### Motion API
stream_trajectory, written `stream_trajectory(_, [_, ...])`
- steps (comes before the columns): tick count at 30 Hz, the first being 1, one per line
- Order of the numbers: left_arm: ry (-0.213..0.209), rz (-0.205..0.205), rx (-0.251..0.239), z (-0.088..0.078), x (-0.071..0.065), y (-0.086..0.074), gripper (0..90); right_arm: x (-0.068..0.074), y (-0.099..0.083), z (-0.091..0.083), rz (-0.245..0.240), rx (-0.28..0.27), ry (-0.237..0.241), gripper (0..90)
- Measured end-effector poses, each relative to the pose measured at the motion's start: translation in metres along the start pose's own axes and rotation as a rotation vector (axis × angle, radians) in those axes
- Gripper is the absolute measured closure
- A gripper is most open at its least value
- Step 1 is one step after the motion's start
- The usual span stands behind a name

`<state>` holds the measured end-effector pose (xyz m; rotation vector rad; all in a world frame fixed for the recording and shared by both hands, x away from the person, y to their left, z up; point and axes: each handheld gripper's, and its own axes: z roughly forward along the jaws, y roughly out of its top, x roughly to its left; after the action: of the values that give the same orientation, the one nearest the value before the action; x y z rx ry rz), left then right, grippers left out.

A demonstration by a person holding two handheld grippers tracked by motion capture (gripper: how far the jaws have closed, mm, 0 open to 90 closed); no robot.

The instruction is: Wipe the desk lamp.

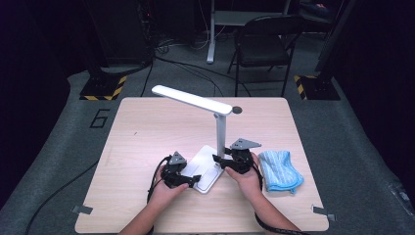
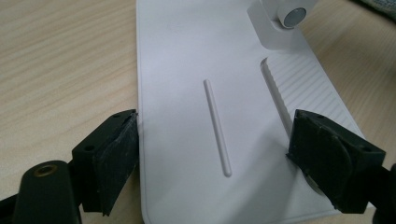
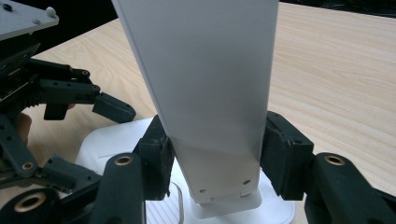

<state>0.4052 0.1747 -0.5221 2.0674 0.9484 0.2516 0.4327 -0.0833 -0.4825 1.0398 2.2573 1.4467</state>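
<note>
The white desk lamp (image 1: pixel 215 142) stands near the front middle of your worktop (image 1: pixel 147 127), its flat base (image 1: pixel 205 174) lying between your two hands, its upright post (image 1: pixel 220 134) rising from the back of the base and its long head (image 1: pixel 191 100) reaching away to the left and back. Your left gripper (image 1: pixel 188 180) sits at the front left corner of the base; in the left gripper view its fingers (image 2: pixel 116 154) stand wide on either side of the base's (image 2: pixel 205 93) width, the left pad right at the edge and the right pad against the ribbed side, though you cannot tell whether they press. Your right gripper (image 1: pixel 219 160) is at the foot of the post; in the right gripper view its fingers (image 3: pixel 285 154) stand at a middling width, hugging both sides of the post (image 3: pixel 210 93), close against it, with no clear squeeze. Just to the right of your right hand (image 1: pixel 247 176) lies a folded blue cloth (image 1: pixel 279 170), apart from the lamp. Beyond the worktop a dark folding chair (image 1: pixel 264 44) stands on the grey floor (image 1: pixel 58 147)
</note>
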Motion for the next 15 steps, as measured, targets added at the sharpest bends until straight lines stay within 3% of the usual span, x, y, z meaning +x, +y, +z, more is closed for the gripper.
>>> stream_trajectory(3, [0.008, -0.013, 0.002, -0.0003, -0.0018, -0.0009, 15.5, -0.0007, 0.001, 0.0012, -0.002, 0.005, 0.004, 48.2])
stream_trajectory(7, [-0.016, -0.052, 0.004, 0.0016, -0.0028, -0.003, 13.5, -0.0029, 0.0015, 0.0023, 0.003, 0.011, 0.013, 47.5])
stream_trajectory(9, [-0.019, -0.054, 0.007, 0.0019, -0.0041, -0.0031, 13.2, -0.0022, 0.001, 0.0015, 0.016, 0.011, 0.003, 47.0])
stream_trajectory(15, [-0.021, -0.047, -0.003, 0.0039, -0.0077, -0.0037, 11.2, -0.0002, -0.0078, -0.0038, -0.006, 0.014, -0.051, 45.5])
